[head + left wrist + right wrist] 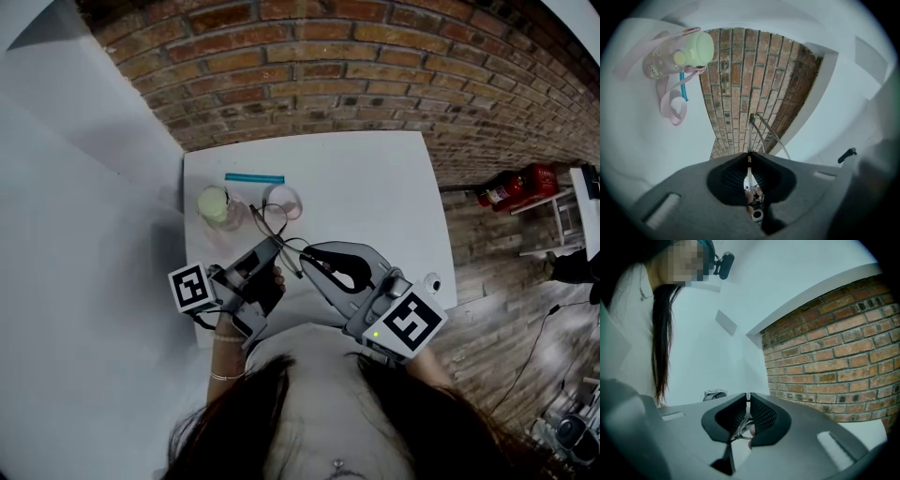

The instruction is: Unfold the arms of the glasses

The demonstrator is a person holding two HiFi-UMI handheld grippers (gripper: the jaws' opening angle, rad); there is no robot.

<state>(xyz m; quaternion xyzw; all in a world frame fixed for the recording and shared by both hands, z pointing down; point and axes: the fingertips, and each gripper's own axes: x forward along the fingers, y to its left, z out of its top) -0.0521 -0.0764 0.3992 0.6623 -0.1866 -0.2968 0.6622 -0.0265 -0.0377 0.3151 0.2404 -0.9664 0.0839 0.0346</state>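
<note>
While the glasses hang in the air above the table, the left gripper is clamped shut on a thin part of their wire frame. The right gripper is closed almost fully on another thin piece, probably an arm. Both holds are slight. Swinging the arm off its hinge line could bend the wire. A slack pinch could let the glasses slip and drop.

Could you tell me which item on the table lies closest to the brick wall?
The thin teal stick: it lies beyond the green-lidded bottle and its pink strap, with nothing between it and the brick wall.
</note>
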